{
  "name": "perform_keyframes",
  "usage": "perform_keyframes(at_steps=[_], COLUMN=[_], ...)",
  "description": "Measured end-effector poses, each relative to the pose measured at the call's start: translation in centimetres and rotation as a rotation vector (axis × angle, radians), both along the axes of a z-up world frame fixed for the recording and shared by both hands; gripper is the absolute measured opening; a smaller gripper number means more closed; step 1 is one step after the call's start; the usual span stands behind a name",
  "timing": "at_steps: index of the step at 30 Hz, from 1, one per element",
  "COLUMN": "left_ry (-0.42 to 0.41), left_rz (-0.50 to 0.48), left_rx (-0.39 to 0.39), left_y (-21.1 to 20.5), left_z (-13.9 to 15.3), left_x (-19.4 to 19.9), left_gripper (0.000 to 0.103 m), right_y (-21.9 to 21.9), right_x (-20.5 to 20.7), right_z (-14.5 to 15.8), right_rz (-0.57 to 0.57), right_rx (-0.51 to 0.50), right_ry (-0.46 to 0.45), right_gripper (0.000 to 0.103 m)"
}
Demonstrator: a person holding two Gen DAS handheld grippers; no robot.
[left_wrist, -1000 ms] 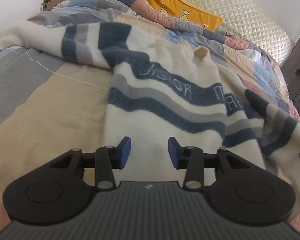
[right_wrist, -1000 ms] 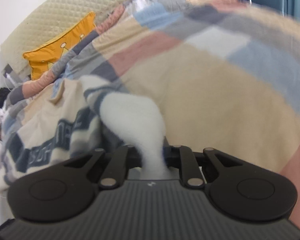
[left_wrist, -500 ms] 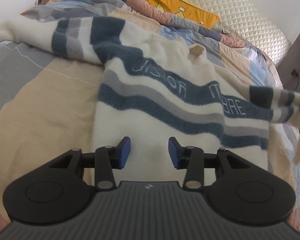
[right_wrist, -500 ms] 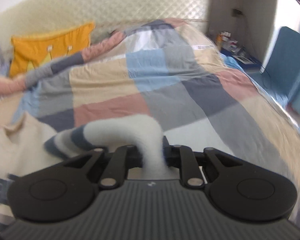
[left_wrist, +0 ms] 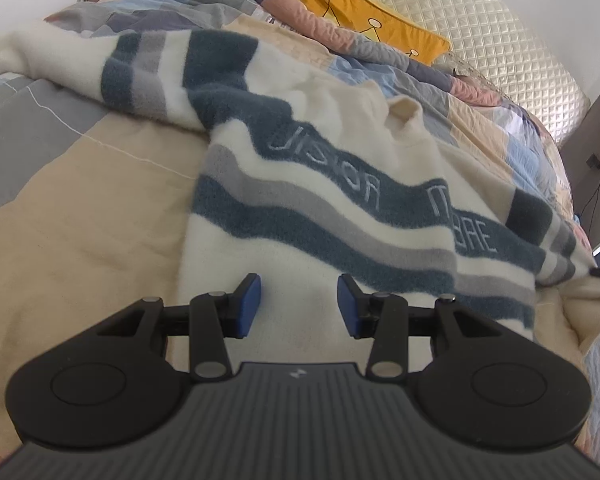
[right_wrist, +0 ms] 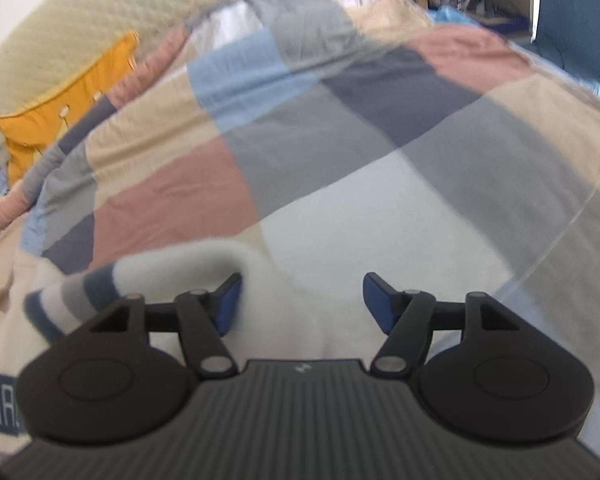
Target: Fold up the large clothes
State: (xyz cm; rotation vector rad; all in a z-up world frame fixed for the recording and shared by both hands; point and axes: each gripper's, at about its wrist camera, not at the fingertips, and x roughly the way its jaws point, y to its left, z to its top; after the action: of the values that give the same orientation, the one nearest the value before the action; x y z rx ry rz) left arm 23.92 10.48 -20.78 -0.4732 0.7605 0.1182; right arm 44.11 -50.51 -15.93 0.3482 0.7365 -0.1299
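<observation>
A yellow pillow (left_wrist: 364, 12) and headboard (left_wrist: 512, 64) lie beyond the striped sweater (left_wrist: 320, 200) spread on the bed's quilt (left_wrist: 80, 208), its body under the half-open, empty left tongs (left_wrist: 299, 305), its sleeve (right_wrist: 260, 300) between the opening right tongs (right_wrist: 300, 304).

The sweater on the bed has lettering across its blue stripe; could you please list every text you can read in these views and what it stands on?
"VISION": upside down on the sweater's dark blue stripe, left wrist view.
"M" then "BRE": same stripe, further right; a fold breaks the word, so the reading is uncertain.
Sweater lettering at the left edge, right wrist view: too blurred and cut off.
Yellow pillow: stick-figure drawings only, no text.
</observation>
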Motion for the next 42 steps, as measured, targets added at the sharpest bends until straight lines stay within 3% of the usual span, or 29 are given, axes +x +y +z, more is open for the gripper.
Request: perform_keyframes(at_steps=[6,12,14,17,19,22,24,27,29,32,34,35,42], left_ry=[-0.014,-0.036,-0.040,-0.046,-0.048,-0.046,-0.040,-0.038,-0.036,-0.029,-0.030,-0.030,-0.025], left_rz=[-0.002,-0.005,-0.003,0.005,0.008,0.010,0.014,0.019,0.022,0.026,0.020,0.018,0.028], left_rx=[-0.006,0.012,0.017,0.019,0.023,0.027,0.030,0.037,0.040,0.035,0.036,0.044,0.043], left_y=[-0.1,-0.3,-0.2,0.1,0.1,0.1,0.0,0.1,0.0,-0.2,-0.3,-0.4,-0.4], left_z=[0.5,1.1,1.3,1.4,1.5,1.3,1.2,1.2,1.1,0.9,0.9,0.9,0.8], left_x=[-0.5,-1.4,-1.7,-2.0,-2.0,-1.9,-1.8,-1.9,-1.8,-1.4,-1.4,-1.4,-1.6], left_gripper=[0.048,0.048,0.048,0.048,0.048,0.048,0.048,0.048,0.048,0.048,0.048,0.048,0.048], right_y=[-2.4,-2.1,-1.7,-0.7,0.3,1.7,2.8,4.0,5.1,6.2,6.3,6.0,-0.2], right_x=[-5.4,-9.6,-11.3,-13.4,-13.9,-13.3,-12.7,-13.1,-12.9,-12.5,-12.0,-11.8,-12.7], right_z=[0.9,-2.5,-3.3,-3.8,-4.0,-5.2,-5.7,-5.9,-6.0,-6.4,-6.4,-6.3,-1.3], right_rz=[-0.061,-0.132,-0.140,-0.058,0.009,0.067,0.080,0.157,0.165,0.178,0.155,0.149,-0.061], right_rx=[0.041,0.120,0.177,0.230,0.186,0.105,0.009,-0.030,-0.144,-0.303,-0.335,-0.316,-0.010], right_ry=[-0.087,-0.014,-0.052,-0.158,-0.172,-0.111,-0.080,-0.128,-0.109,-0.103,-0.108,-0.109,-0.277], right_gripper=[0.070,0.070,0.070,0.070,0.070,0.070,0.052,0.049,0.048,0.035,0.027,0.019,0.013])
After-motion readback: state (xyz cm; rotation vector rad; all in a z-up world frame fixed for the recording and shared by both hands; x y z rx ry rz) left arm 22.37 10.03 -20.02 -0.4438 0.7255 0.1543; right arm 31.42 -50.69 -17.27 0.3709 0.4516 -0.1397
